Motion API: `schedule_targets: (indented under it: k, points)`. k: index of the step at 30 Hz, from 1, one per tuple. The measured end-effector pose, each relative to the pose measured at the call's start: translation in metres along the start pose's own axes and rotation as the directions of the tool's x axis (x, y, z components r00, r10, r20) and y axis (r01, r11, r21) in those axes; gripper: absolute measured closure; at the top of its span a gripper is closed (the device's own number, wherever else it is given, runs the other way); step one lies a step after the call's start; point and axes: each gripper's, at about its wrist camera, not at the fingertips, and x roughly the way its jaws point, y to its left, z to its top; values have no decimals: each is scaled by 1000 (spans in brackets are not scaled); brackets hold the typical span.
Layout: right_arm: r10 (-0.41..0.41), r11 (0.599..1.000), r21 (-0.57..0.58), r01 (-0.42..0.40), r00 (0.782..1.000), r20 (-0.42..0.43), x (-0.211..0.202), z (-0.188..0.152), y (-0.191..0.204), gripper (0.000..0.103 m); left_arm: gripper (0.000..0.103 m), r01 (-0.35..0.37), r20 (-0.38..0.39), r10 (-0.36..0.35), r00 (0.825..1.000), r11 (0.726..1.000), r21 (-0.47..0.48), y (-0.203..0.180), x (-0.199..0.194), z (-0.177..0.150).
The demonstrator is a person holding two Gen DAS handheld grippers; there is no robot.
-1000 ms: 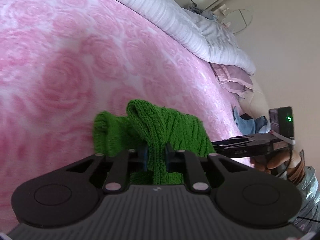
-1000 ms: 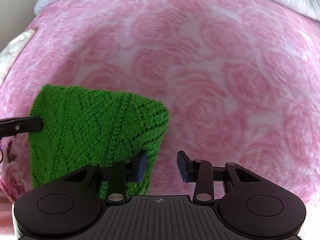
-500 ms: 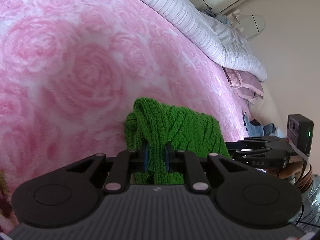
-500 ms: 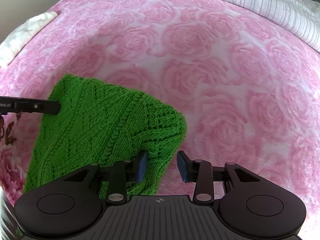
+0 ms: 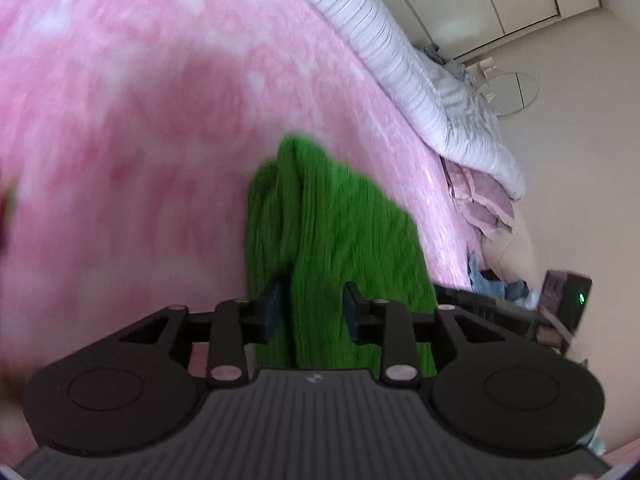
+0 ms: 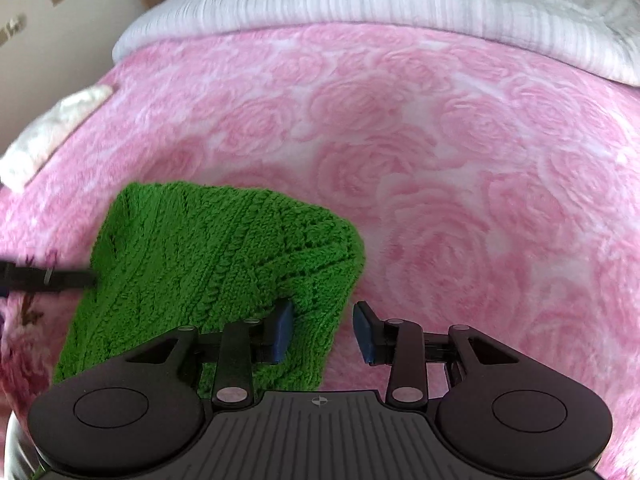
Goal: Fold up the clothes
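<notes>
A green cable-knit garment (image 6: pixel 216 264) lies folded on the pink rose-patterned bed cover (image 6: pixel 440 184). In the left wrist view the picture is blurred; a bunched fold of the garment (image 5: pixel 320 240) runs up between the jaws of my left gripper (image 5: pixel 314 312). These jaws are opening, and the pads stand apart from the knit. My right gripper (image 6: pixel 324 332) is open over the garment's right corner. That corner reaches past its left pad into the gap and stops short of the right pad. The left gripper's finger (image 6: pixel 48 278) shows at the garment's left edge.
A striped white duvet (image 6: pixel 400 4) is heaped along the far edge of the bed. A white cloth (image 6: pixel 52 128) lies at the bed's left edge. Pink bedding (image 5: pixel 480 200) and blue clothes (image 5: pixel 492 284) lie off the right side, beside a wall.
My left gripper's jaws have widened from a tight pinch on the green fold, and its view has swung along the bed. The right gripper has tilted, so that more of the duvet shows.
</notes>
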Motion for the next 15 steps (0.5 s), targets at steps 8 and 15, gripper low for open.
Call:
schedule_targets:
  k: [8, 15]
  points:
    - [-23, 999, 31, 22, 999, 41, -13, -14, 6, 65, 85, -13, 25, 11, 1000, 999, 52, -10, -17, -41]
    - [-58, 998, -6, 59, 996, 61, -12, -21, 17, 65, 98, -61, 121, 41, 992, 984, 169, -23, -35, -51]
